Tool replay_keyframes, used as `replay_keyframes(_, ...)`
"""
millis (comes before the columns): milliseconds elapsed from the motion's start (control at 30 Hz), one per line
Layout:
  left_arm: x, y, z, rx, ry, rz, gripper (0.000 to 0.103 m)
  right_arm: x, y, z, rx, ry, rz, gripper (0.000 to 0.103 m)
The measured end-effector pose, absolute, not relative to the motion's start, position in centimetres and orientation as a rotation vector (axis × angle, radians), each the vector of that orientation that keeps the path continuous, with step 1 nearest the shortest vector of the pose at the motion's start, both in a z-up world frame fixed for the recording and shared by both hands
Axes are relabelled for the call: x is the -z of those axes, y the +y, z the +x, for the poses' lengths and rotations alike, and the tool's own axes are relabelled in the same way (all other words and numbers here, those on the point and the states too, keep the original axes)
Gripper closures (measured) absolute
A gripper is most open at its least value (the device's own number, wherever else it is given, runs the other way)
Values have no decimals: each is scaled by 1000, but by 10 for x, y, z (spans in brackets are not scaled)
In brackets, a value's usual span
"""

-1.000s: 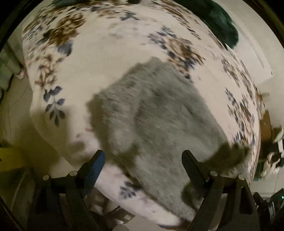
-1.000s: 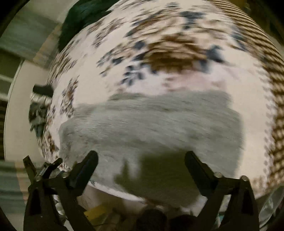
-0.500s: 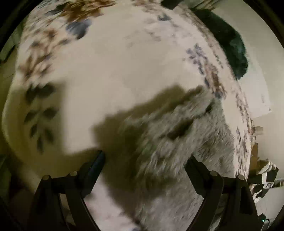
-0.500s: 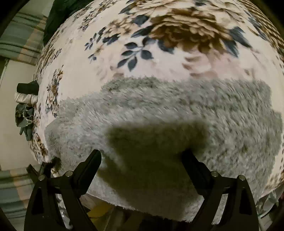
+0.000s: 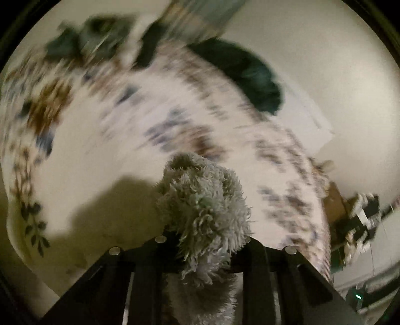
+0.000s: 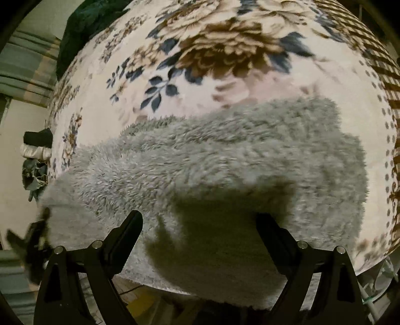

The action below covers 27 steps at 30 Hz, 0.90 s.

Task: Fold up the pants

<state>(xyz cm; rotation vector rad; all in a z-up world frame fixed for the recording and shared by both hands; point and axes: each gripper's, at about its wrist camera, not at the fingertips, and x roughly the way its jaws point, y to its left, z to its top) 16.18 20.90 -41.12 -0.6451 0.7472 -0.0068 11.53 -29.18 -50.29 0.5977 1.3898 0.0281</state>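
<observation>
The fluffy grey pants [image 6: 225,162] lie across a floral blanket [image 6: 200,50] on the bed, reaching its near edge. My right gripper [image 6: 198,220] hovers open just above them, nothing between its fingers, its shadow on the pile. In the left wrist view my left gripper [image 5: 207,240] has its jaws closing on a bunched end of the pants [image 5: 205,200], lifted clear of the blanket [image 5: 87,137]. The rest of that end hangs down between the fingers. A blurred dark shape [image 6: 32,237] sits at the pants' left end in the right wrist view.
A dark green garment [image 5: 250,75] lies at the bed's far side, also seen as the green garment [image 6: 82,22]. Folded clothes [image 6: 35,150] are stacked beside the bed on the left. Clutter [image 5: 360,225] stands past the bed's right edge. A checked cloth [image 6: 375,50] borders the blanket.
The left gripper dropped onto the pants, shut on a bunch of them and lifted it, tilting up towards the room. The right gripper sank closer to the pants and stayed open.
</observation>
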Motion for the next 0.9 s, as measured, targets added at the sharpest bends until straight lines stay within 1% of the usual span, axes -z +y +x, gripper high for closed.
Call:
replay_keyframes(133,336,130,143,169,681,-521,85,492,-321,99,-15,1351,649,9)
replay_keyframes(233,311,68,136,273,689,-440,85,485,-354,78,17,1329,716,9)
replay_keyframes(300,306,16,131,351,716,-387,85,484,-375,62,42,1318,758,9)
replay_keyframes(433,317,-81,123,501,782,-296,85,484,-432,19,131,1299,821,9)
replay_keyframes(567,343,-170,108,629,835,-179,85,493,-476,-21,218,1294,867,9)
replay_keyframes(700,381,-240,91,720,912,-36,85,500,-517,-56,303,1282,901,9)
replay_keyframes(800,413,-272,85,734,1014,68,84,503,-538,-73,346,1274,912,9)
replay_keyframes(833,420,-278,85,737,1044,92,81,503,-543,-77,352,1273,914,9)
replay_keyframes(900,428,-282,84,742,1102,109,72,504,-550,-82,359,1272,917,9)
